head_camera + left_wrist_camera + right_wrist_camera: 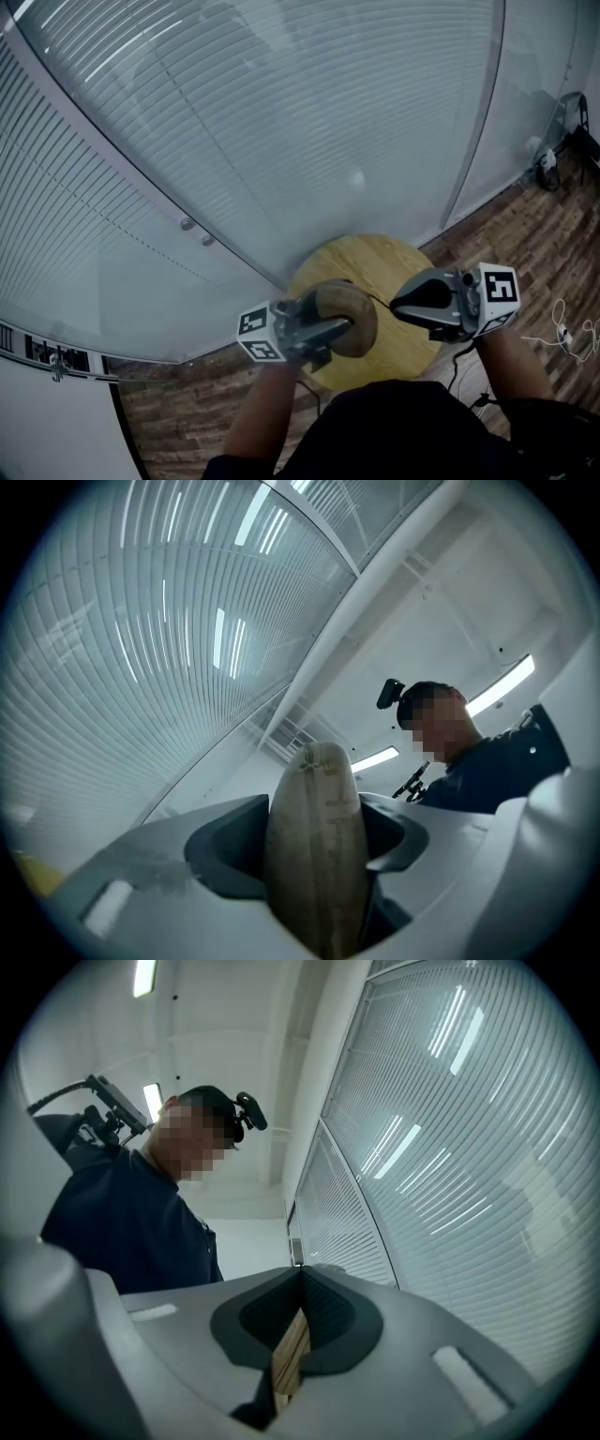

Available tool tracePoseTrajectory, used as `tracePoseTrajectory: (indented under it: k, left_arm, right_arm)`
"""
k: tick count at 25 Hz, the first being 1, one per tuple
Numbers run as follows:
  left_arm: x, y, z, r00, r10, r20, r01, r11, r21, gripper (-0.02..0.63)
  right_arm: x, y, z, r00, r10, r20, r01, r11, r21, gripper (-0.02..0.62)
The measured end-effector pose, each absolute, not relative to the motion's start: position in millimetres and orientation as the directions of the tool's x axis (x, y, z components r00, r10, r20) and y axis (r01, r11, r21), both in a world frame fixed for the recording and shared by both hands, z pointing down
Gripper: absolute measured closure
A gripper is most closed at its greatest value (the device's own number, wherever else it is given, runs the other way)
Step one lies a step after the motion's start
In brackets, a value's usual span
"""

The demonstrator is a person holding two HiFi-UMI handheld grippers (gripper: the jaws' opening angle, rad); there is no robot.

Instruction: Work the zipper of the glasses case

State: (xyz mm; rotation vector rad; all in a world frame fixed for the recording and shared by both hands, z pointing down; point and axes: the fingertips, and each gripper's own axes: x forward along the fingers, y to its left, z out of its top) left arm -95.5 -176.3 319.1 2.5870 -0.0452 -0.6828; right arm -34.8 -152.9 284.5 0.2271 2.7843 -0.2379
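A tan, rounded glasses case [343, 302] is held above the round wooden table [375, 261], with my left gripper [349, 325] shut on it. In the left gripper view the case [314, 855] stands on edge between the dark pads, its seam facing the camera. A thin dark zipper pull [380, 300] runs from the case's right side to the tip of my right gripper [395, 307]. In the right gripper view that gripper [302, 1277] has its jaws pressed together; the pull itself is hidden there, and only table wood shows through the gap lower down.
A glass wall with white blinds [281, 112] curves behind the table. Dark wooden floor [525, 234] surrounds the table, with white cables [565, 330] at the right and a stand's base [548, 164] at the far right. The person's dark sleeves fill the bottom.
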Motion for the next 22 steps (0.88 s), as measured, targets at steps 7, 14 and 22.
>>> tracePoseTrajectory:
  k: [7, 14, 22]
  left_arm:
    - [-99, -178, 308, 0.807, -0.175, -0.564, 0.138, -0.873, 0.468, 0.321]
    - [-108, -183, 303, 0.780, -0.205, -0.592, 0.133, -0.869, 0.477, 0.321]
    - [-116, -191, 297, 0.776, -0.213, -0.593, 0.112, -0.879, 0.463, 0.319]
  right_arm:
    - [-45, -140, 277, -0.950, 0.156, -0.269, 0.164, 0.986, -0.007, 0.588]
    - [-49, -136, 281, -0.954, 0.174, -0.242, 0.179, 0.984, 0.002, 0.588]
    - [-50, -131, 293, -0.966, 0.170, -0.193, 0.169, 0.985, 0.020, 0.589]
